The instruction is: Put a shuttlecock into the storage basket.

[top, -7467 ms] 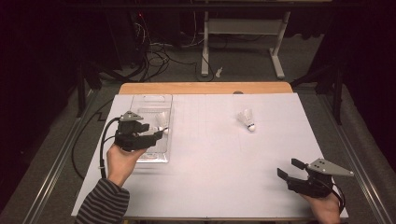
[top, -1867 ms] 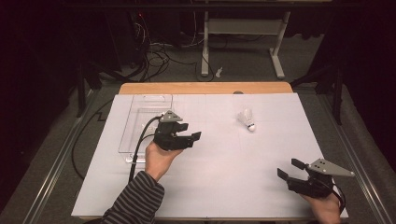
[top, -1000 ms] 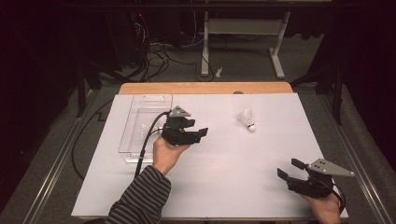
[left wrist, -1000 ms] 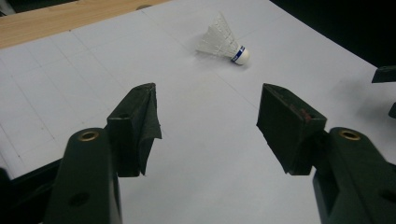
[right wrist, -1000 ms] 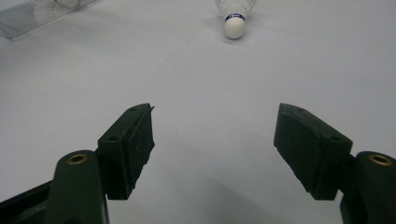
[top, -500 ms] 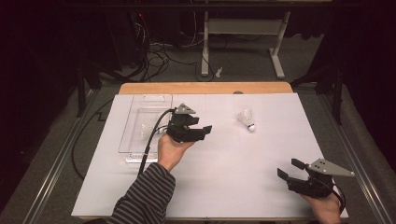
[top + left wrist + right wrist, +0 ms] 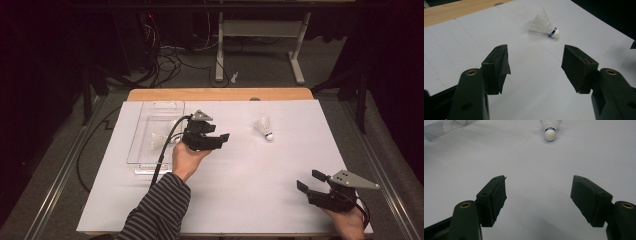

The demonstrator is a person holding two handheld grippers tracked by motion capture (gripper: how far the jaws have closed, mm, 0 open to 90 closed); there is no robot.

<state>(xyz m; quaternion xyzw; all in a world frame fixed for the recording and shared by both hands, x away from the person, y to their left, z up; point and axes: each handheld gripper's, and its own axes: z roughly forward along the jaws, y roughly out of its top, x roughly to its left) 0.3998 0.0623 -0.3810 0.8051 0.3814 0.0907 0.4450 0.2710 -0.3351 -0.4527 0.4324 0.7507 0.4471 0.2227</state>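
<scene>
Shuttlecock lies on its side on the white sheet covering the worktop, at about 1 o'clock from the sheet's centre. Cork tip with a blue band points toward 4 o'clock in the high view, feather skirt toward 10 o'clock. In the left gripper view the shuttlecock sits beyond the jaws, a little right of the midline, apart from both. In the right gripper view the shuttlecock is at the top edge, cork toward the camera, well apart from the jaws.

Left claw is held above the sheet at about 9 o'clock from the shuttlecock, near it but not touching, jaws pointing toward it. Jaws stand wide apart, nothing between them; the left claw in its own view shows bare sheet in the gap. A striped sleeve runs up from the bottom edge to the hand holding it.

Right claw rests low at about 5 o'clock on the sheet, well apart from the shuttlecock, jaws spread wide and empty; the right claw in its own view shows only sheet between the pads.

Clear plastic tray lies at about 9 o'clock, just beside the left hand. A second shuttlecock lies inside it.
</scene>
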